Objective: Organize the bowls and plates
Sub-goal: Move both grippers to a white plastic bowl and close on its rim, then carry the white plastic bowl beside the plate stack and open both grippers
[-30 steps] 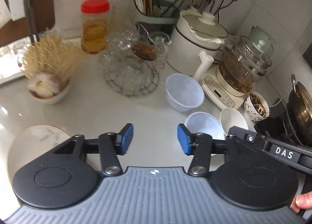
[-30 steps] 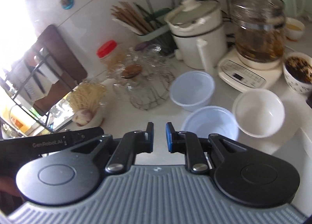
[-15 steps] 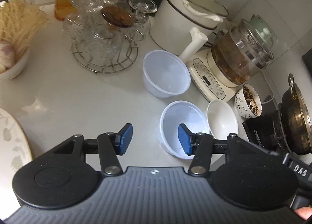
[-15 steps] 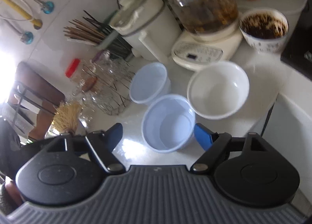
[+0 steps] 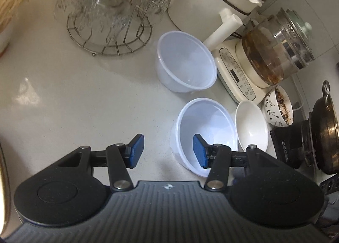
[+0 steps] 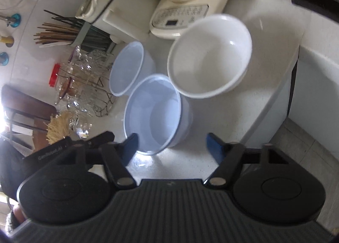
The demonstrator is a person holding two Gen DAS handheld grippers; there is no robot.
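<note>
While both grippers hang over the pale speckled stone desk, nothing is held yet. Left gripper (image 5: pixel 168 151): jaws about half open, empty; its right pad sits in front of the near translucent plastic bowl (image 5: pixel 206 130), w/ that bowl's left rim in line w/ the gap, contact can't be told. Right gripper (image 6: pixel 171 147): jaws wide & have just been closing a bit, nothing pressed between them; the same bowl's near rim lies just ahead of the gap.

Layout: near translucent plastic bowl stands upright toward the desk's right edge. A second translucent plastic bowl (image 5: pixel 186 62) is further back, close but apart in the left view. A white ceramic bowl (image 6: pixel 208 56) is just beside the near plastic one on its right, looks touching or nearly. Behind them is a cream kettle base w/ glass pot (image 5: pixel 273 52); a wire rack of glassware (image 5: pixel 110 14) sits toward the back left.

Handling, my read: plastic bowls are light, thin-walled, flexy, prob. slick, so pinch across the rim wall, one pad inside & one outside; a squeeze may deform it. Ceramic bowl is heavier, stiff, chippable; take it at the rim too, firm grip. Likely nesting the plastic pair first.
</note>
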